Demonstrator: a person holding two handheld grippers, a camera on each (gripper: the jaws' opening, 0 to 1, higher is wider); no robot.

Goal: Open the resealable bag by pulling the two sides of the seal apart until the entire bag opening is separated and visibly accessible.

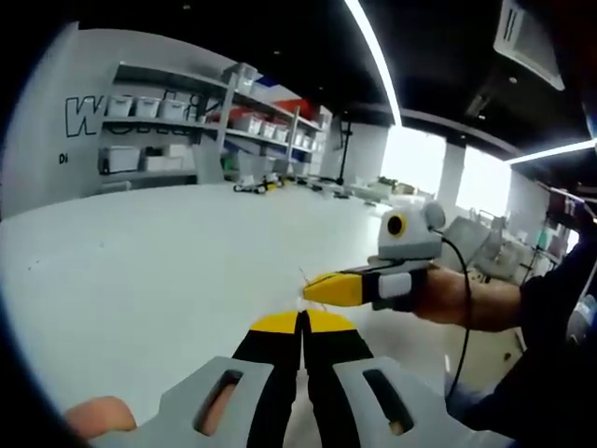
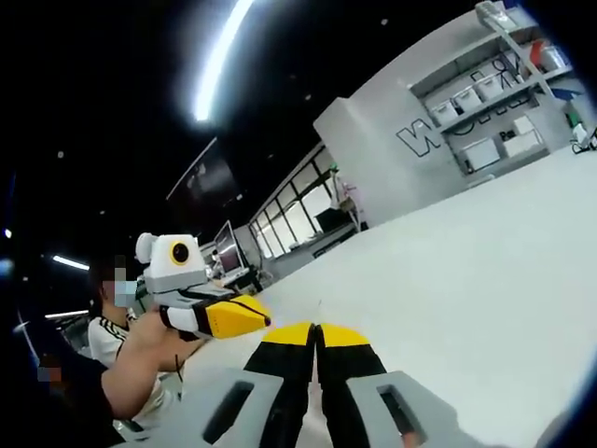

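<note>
My left gripper [image 1: 301, 322] rises from the bottom of the left gripper view with its yellow-tipped jaws pressed together. A faint thin sliver of the clear resealable bag [image 1: 304, 276] sticks up just past the tips; the rest of the bag is too transparent to make out. My right gripper [image 1: 322, 289] comes in from the right, jaws together, its tips almost touching the left ones. In the right gripper view, my right gripper [image 2: 316, 329] is shut, with the same thin bag edge [image 2: 320, 306] above it. The left gripper [image 2: 259, 319] comes in from the left, tip to tip with it.
Both grippers hover above a wide white table [image 1: 159, 271]. Shelves with storage bins [image 1: 168, 117] line the far wall. A person's forearm [image 1: 471, 301] holds the right gripper. A seated person [image 2: 112, 345] is at the left of the right gripper view.
</note>
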